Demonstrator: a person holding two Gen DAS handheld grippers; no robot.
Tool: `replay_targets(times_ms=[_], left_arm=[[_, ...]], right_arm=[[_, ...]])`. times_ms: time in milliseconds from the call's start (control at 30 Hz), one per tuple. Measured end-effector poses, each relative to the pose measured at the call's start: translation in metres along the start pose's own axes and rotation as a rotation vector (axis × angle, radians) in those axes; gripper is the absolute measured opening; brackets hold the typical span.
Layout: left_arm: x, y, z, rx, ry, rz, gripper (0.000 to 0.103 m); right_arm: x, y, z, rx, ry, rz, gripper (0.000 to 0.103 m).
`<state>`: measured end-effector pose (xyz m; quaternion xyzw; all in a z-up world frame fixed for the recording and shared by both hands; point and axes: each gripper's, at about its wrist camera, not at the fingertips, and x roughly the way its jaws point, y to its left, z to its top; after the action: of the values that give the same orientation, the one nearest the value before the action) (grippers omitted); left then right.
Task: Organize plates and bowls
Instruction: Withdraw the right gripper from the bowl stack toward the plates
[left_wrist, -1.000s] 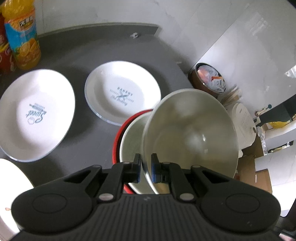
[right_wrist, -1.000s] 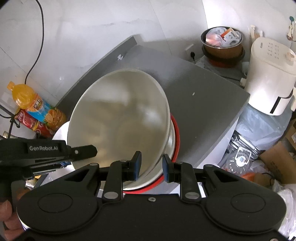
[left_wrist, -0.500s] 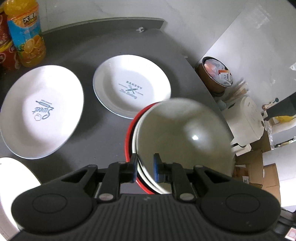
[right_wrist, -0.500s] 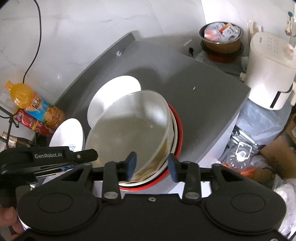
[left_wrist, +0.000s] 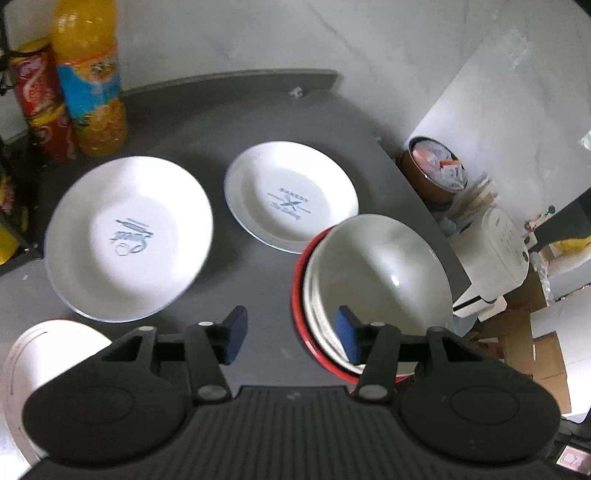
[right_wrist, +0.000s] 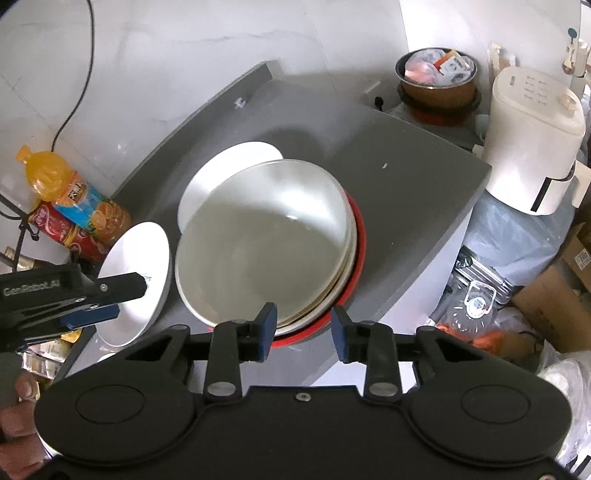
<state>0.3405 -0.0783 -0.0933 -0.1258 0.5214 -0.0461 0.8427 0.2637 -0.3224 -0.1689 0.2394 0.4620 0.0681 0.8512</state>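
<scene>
Grey counter: bowl stack just ahead of both tools (spread, empty).

Round white dish at the counter's near left corner cut by the picture's edge, lower bowls of the stack hidden under the top bowl, "Sweet" plate motion-blurred, bottle labels unreadable.

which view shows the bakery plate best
The left wrist view: the bakery plate lies almost whole on the grey counter, print facing the camera. In the right wrist view only its far part peeks out behind the stacked bowls, print hidden.
</scene>
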Motion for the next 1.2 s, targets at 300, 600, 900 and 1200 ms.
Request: replay_targets(times_ms=[300,600,900,1200], left_arm=[[-0.037,0.035,-0.017,-0.012,-0.090,0.055,0.075],[-0.063,0.069,-0.036,-0.006,-0.050,0.037,0.090],[-0.085,0.102,-0.052,-0.034,-0.048,0.073,0.093],[-0.097,0.127,-0.072,-0.088,-0.043,0.103,0.093]], right_arm=[[-0.020,0.032,-0.021,-0.094,-0.096,-0.019,0.090],[-0.026,0.068,-0.036,-0.176,-0.090,0.028,0.103],[-0.024,0.107,-0.052,-0.277,-0.059,0.047,0.103],[-0.022,0.144,-0.064,-0.409,-0.023,0.085,0.103]])
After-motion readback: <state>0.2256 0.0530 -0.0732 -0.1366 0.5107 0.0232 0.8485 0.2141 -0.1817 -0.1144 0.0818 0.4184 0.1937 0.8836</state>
